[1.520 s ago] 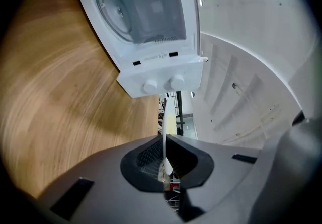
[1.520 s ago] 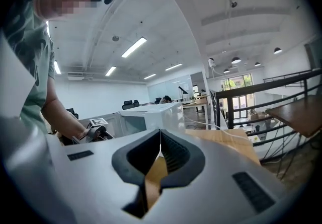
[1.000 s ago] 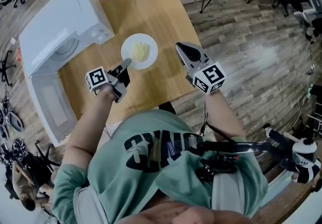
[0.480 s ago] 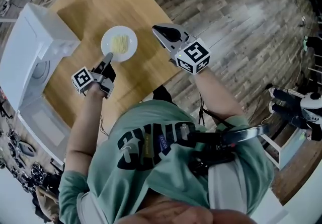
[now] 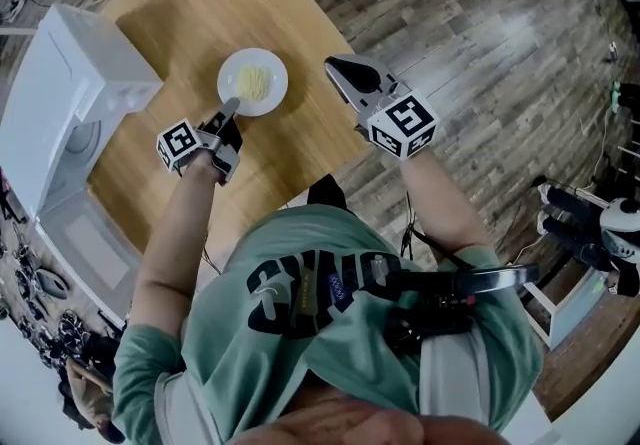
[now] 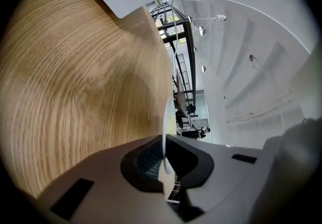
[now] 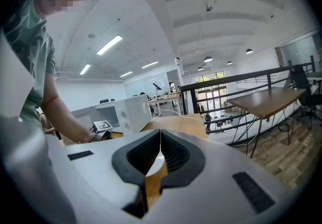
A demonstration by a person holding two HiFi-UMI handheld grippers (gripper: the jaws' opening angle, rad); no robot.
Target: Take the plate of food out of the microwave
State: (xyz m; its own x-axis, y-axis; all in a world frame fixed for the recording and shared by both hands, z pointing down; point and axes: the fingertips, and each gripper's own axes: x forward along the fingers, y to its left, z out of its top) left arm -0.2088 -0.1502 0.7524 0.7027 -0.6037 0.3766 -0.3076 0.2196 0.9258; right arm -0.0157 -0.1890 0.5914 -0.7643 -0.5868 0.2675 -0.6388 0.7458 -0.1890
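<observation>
**Plate clear of the microwave, coming down over the counter**

Since a second ago the plate (image 5: pixel 275 71) has drawn rightward, away from the microwave (image 5: pixel 60 83). A wider strip of bare counter (image 5: pixel 290 143) now lies between them. The plate sits over the middle of the counter, with the pale food (image 5: pixel 254 84) heaped at its centre. Whether it already rests on the wood or hangs just above it cannot be told.

The left claw (image 5: pixel 229 113) is clenched on the plate's near rim, with the thin white edge pinched between its pads. The right claw (image 5: pixel 340 68) has kept pace just right of the plate, near the counter's right edge, and is clenched on nothing. The microwave stands at the left with its door (image 5: pixel 85 233) open.

Judging by this, the removal is all but done. What remains is to settle the plate flat and let go, and any tilt at the pinched rim could shift the food.
</observation>
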